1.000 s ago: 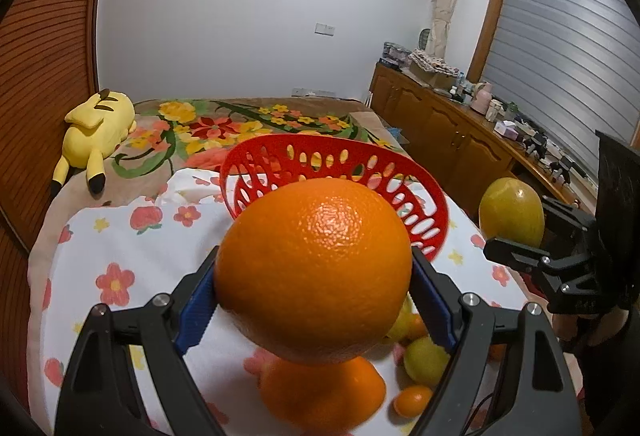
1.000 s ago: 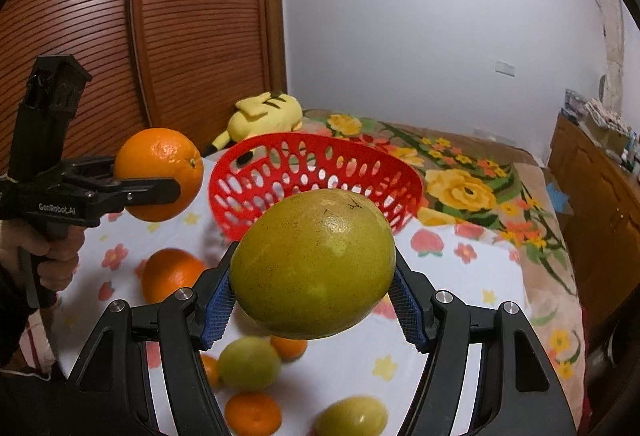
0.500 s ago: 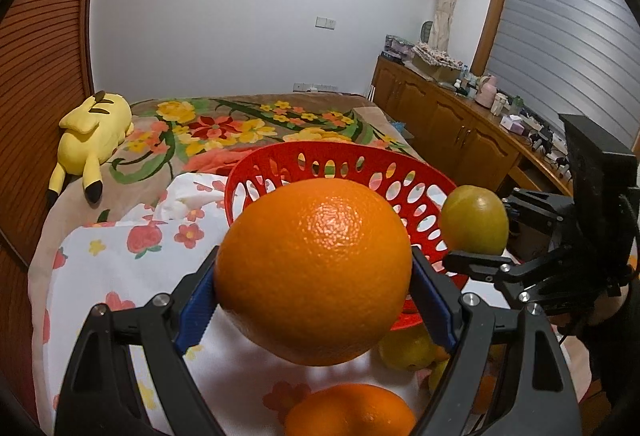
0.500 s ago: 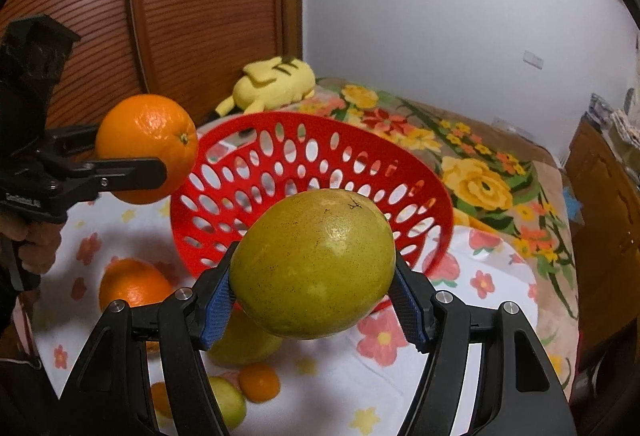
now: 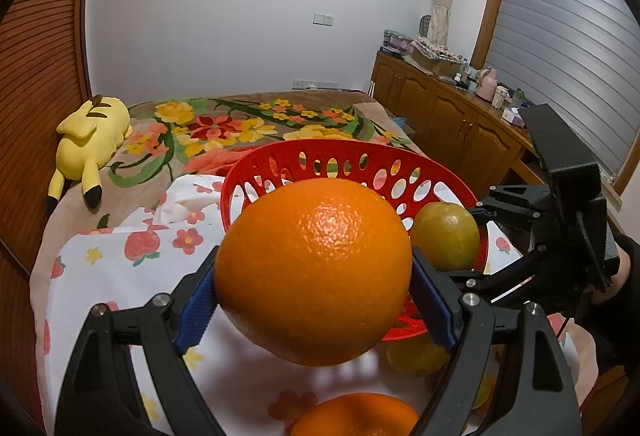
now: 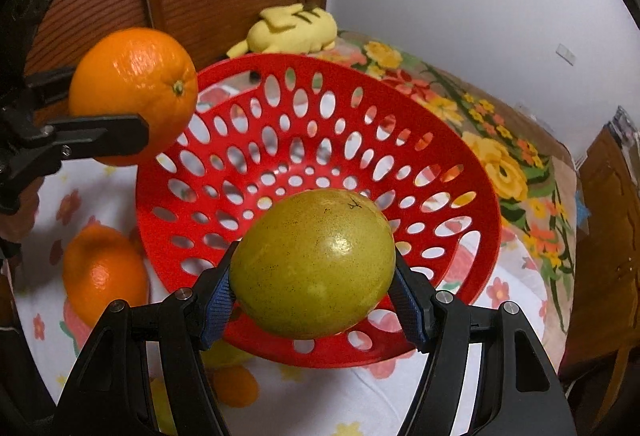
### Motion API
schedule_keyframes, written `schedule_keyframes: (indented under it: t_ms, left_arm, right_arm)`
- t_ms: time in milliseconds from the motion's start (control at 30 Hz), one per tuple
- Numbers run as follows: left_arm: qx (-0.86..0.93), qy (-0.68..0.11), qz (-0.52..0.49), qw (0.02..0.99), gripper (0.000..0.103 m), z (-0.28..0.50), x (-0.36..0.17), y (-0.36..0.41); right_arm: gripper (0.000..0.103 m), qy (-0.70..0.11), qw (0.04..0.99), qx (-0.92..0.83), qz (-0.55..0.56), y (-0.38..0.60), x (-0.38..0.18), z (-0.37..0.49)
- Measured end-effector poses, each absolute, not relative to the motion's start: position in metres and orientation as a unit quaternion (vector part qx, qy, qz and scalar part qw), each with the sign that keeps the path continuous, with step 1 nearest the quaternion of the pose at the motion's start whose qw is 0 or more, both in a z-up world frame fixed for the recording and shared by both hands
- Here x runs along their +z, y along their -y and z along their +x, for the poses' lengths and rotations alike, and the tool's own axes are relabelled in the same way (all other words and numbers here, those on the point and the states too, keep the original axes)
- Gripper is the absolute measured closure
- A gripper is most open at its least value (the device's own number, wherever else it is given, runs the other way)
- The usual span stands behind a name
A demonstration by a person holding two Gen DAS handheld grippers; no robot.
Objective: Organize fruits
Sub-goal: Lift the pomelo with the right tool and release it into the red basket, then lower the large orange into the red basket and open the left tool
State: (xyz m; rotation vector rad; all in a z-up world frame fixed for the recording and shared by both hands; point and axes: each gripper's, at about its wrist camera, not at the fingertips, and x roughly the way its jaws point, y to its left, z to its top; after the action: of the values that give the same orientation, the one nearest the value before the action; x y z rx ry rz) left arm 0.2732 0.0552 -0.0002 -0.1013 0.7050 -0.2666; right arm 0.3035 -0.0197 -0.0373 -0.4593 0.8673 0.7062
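My left gripper (image 5: 314,294) is shut on a large orange (image 5: 314,270) and holds it in the air at the near rim of the red perforated basket (image 5: 348,158). The orange also shows in the right wrist view (image 6: 134,102), left of the basket (image 6: 440,156). My right gripper (image 6: 314,294) is shut on a yellow-green citrus fruit (image 6: 314,262) and holds it over the basket's near edge. That fruit shows in the left wrist view (image 5: 446,236) above the basket's right side. The basket is empty.
Loose fruit lies on the floral cloth near me: an orange (image 6: 104,268), a small orange (image 6: 236,384) and yellow-green fruits (image 5: 416,354). A yellow plush toy (image 5: 90,140) lies on the bed beyond. A wooden cabinet (image 5: 452,116) runs along the right.
Both grippers have moved forward with their fruit toward the basket. The yellow-green fruit has come in over the basket's edge. The orange has come up to its rim.
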Motion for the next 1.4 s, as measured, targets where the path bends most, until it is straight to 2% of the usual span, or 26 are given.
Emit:
schedule_keyframes:
  t_ms: [700, 1400]
  left_arm:
    - [-0.145, -0.36, -0.023, 0.921, 0.017, 0.282, -0.003, -0.034]
    - [-0.139, -0.402, 0.002, 0.905, 0.016, 0.306, -0.029, -0.004]
  right_arm:
    - [0.031, -0.37, 0.859, 0.308, -0.174, 0.052, -0.004, 0.302]
    - [0.031, -0.365, 0.87, 0.296, -0.149, 0.078, -0.003, 0.288]
